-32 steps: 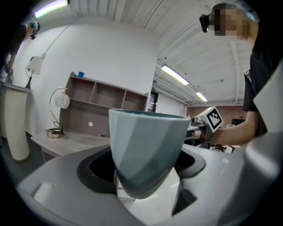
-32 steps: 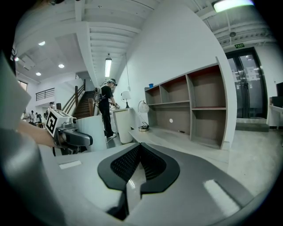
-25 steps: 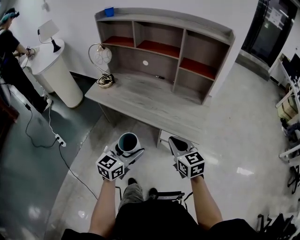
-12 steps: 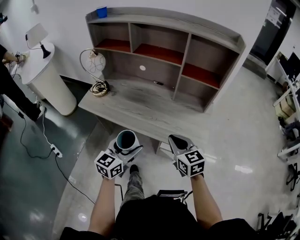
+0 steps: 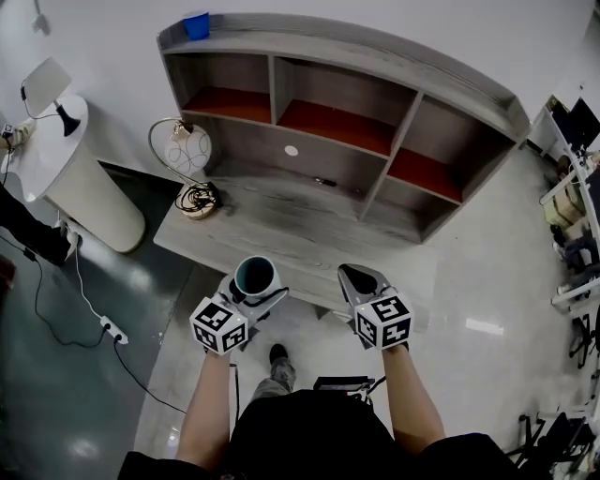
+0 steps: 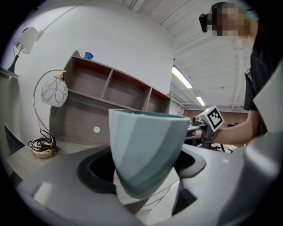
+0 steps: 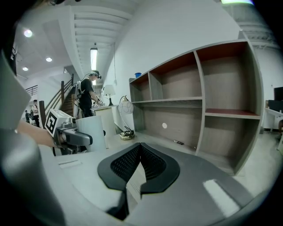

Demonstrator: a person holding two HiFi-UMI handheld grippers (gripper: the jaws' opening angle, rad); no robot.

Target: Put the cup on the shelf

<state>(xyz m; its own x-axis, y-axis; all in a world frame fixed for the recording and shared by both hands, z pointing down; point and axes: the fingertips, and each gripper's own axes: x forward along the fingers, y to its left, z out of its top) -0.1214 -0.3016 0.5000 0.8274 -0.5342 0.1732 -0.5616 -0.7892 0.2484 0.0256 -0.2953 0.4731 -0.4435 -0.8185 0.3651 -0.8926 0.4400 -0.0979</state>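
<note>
Grey shelf unit [image 5: 328, 42] ahead; left gripper [image 5: 255, 289] clamps cup [image 6: 146, 150]; right gripper [image 5: 356, 278] closed, empty.

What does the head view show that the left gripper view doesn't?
Only the head view shows the floor, the person's shoe, the power strip and the dark inside of the cup. Only the left gripper view shows the ceiling lights and the pale slanted bands on the cup's outer wall. Both show the cup gripped in the left claw, the shelf, the lamp and the blue container on the shelf's top.
</note>
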